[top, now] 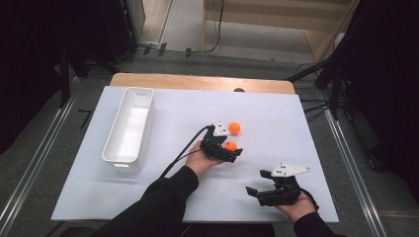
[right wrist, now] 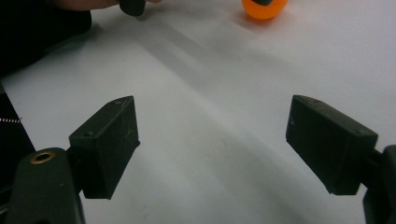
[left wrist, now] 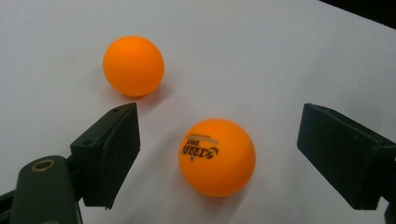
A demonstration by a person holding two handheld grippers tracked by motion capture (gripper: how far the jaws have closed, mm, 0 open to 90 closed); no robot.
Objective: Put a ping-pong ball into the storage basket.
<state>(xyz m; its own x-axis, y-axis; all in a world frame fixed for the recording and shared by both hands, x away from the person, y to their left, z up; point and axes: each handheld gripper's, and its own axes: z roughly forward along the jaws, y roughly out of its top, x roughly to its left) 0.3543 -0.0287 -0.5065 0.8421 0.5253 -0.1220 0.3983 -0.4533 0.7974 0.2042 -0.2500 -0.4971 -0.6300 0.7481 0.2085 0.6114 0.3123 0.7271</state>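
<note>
Two orange table-tennis balls lie on the white table top. The printed ball [left wrist: 217,156] [top: 230,146] sits between the jaws of my left gripper [left wrist: 217,161] [top: 232,149], with a gap to each pad, so the jaws are open around it. The plain ball [left wrist: 133,65] [top: 234,128] rests just beyond, apart from the gripper. My right gripper [right wrist: 219,149] [top: 259,185] stands open near the table's front right with bare surface between its jaws. At the top of the right gripper view an orange ball [right wrist: 264,8] shows partly.
A long white bin [top: 113,152] stands at the left of the white sheet [top: 276,113]. The wooden table edge [top: 197,81] runs along the back. A black cable [top: 185,148] trails from the left gripper. A black sleeve [top: 153,207] reaches in from the bottom.
</note>
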